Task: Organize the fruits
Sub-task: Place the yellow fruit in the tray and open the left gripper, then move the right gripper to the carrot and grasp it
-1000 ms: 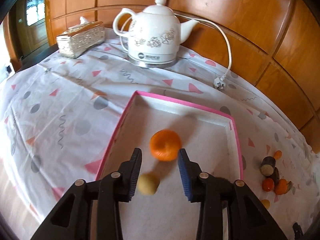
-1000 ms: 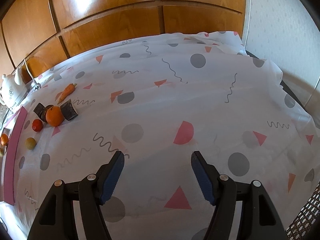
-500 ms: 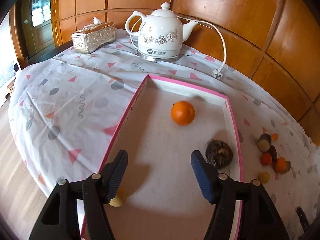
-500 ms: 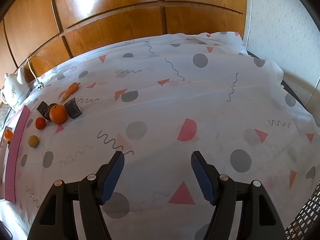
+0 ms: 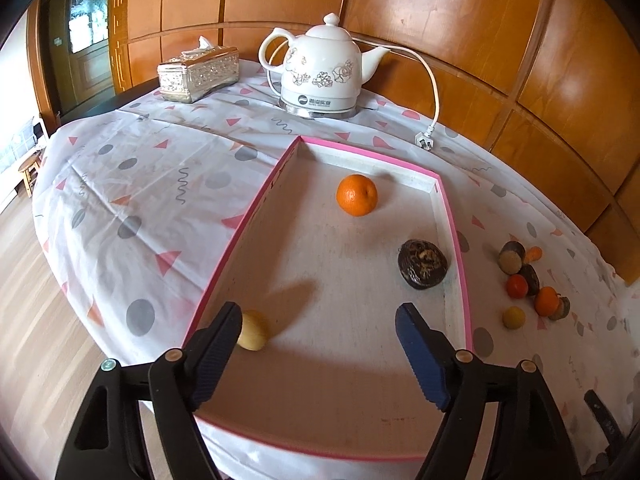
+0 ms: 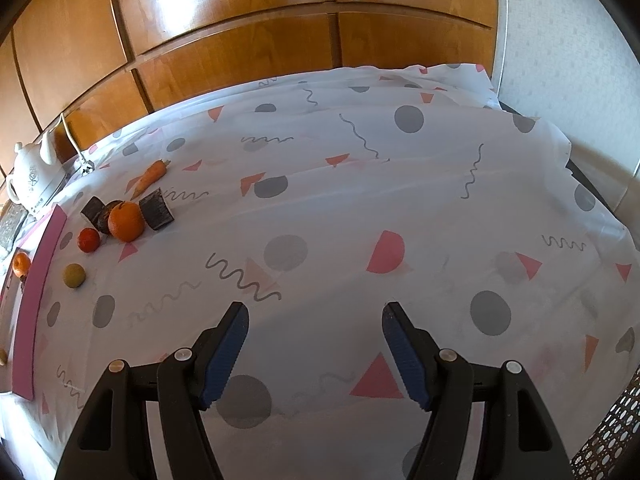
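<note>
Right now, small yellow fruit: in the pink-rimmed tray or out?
In. Small yellow fruit rests on the pink-rimmed tray floor, near its left wall.

In the left wrist view, the small yellow fruit (image 5: 252, 331) at the lower left is partly hidden behind one finger (image 5: 218, 344) of the left gripper. The pink tray (image 5: 256, 208) has its near rim cut by the gripper arms at the bottom. At the right edge, the dark pieces (image 5: 528, 274) are too small to name.

In the right wrist view, the teapot (image 6: 34, 176) and the tray's inside are cut off at the left edge.
</note>
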Demonstrator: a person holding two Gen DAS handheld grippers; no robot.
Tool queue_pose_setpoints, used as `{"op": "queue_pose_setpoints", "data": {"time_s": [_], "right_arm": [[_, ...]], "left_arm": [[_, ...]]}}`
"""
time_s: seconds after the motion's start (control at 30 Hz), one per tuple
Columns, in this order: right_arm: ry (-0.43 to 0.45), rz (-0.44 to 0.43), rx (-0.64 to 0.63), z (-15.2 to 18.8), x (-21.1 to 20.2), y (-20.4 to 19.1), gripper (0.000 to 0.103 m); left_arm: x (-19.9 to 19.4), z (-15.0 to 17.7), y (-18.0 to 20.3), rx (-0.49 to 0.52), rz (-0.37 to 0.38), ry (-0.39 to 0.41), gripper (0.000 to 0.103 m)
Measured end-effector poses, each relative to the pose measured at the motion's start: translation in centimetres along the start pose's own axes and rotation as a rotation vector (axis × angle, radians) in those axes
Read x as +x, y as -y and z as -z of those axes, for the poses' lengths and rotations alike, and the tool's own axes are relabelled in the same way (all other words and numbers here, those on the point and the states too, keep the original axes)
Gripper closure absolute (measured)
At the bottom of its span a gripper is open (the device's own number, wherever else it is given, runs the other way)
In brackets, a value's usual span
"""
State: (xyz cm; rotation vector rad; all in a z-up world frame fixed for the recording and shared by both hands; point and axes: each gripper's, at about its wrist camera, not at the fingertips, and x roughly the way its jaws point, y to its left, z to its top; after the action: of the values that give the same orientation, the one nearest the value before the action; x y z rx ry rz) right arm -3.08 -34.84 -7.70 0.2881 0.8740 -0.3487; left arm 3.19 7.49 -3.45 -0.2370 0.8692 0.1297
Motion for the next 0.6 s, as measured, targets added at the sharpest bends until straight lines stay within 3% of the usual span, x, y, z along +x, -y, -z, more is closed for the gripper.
{"op": "queue_pose_setpoints", "data": {"time_s": [0.6], "right_arm": [[-0.012, -0.081, -0.121, -0.1, -0.2, -4.4, 0.033]], "left_arm": [[-2.0, 1.1, -1.8, -0.038, -0.034, 0.045, 0.016]]}}
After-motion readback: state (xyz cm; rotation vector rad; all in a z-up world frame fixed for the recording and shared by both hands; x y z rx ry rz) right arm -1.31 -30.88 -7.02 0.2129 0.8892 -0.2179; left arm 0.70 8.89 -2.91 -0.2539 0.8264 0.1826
